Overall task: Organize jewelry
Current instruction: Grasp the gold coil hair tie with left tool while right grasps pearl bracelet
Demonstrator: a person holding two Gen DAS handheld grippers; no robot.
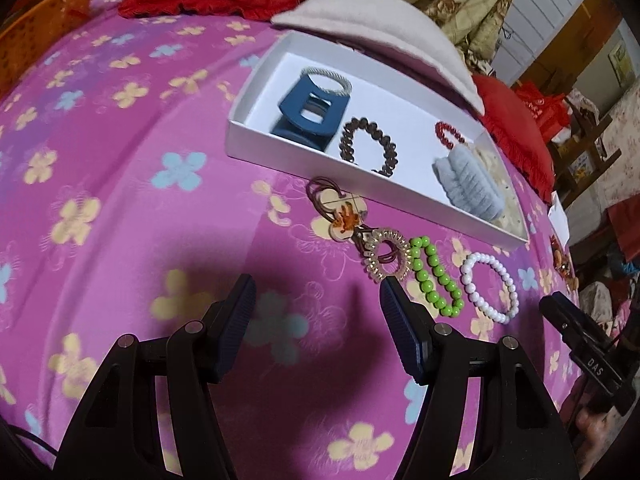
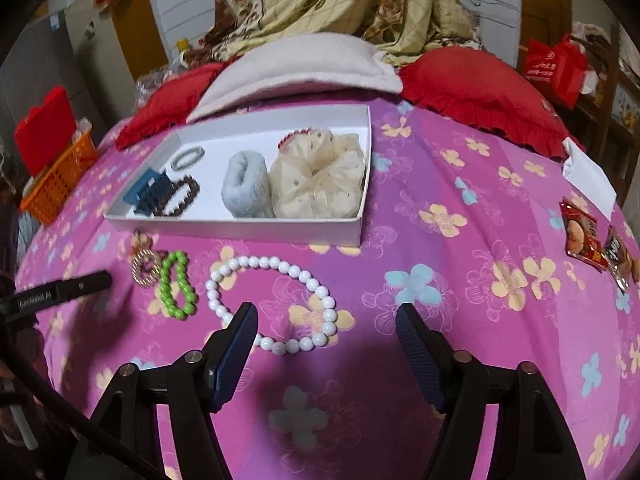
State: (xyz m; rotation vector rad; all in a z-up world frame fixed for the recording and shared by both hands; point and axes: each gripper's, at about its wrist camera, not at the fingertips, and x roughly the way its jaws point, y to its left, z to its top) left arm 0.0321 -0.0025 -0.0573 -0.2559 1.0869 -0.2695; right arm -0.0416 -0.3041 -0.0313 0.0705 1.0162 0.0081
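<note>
A white box (image 1: 280, 160) (image 2: 240, 226) on the pink flowered bed holds a blue hair claw (image 1: 310, 114) (image 2: 146, 192), a brown bead bracelet (image 1: 368, 146) (image 2: 180, 196), a red bracelet (image 1: 448, 134), a grey scrunchie (image 1: 468, 186) (image 2: 246, 190) and a cream scrunchie (image 2: 320, 178). In front of it lie a wooden charm with cords (image 1: 344, 212), a gold coil hair tie (image 1: 386, 256) (image 2: 146, 266), a green bead bracelet (image 1: 436, 280) (image 2: 176, 286) and a white bead bracelet (image 1: 490, 286) (image 2: 276, 304). My left gripper (image 1: 316, 296) is open and empty, left of the coil tie. My right gripper (image 2: 326, 320) is open and empty over the white bracelet.
An orange basket (image 2: 56, 188) (image 1: 36, 28) stands at the bed's left edge. Red cushions (image 2: 480, 92) and a pale pillow (image 2: 296, 64) lie behind the box. Snack packets (image 2: 582, 236) and a white paper (image 2: 588, 176) lie at the right.
</note>
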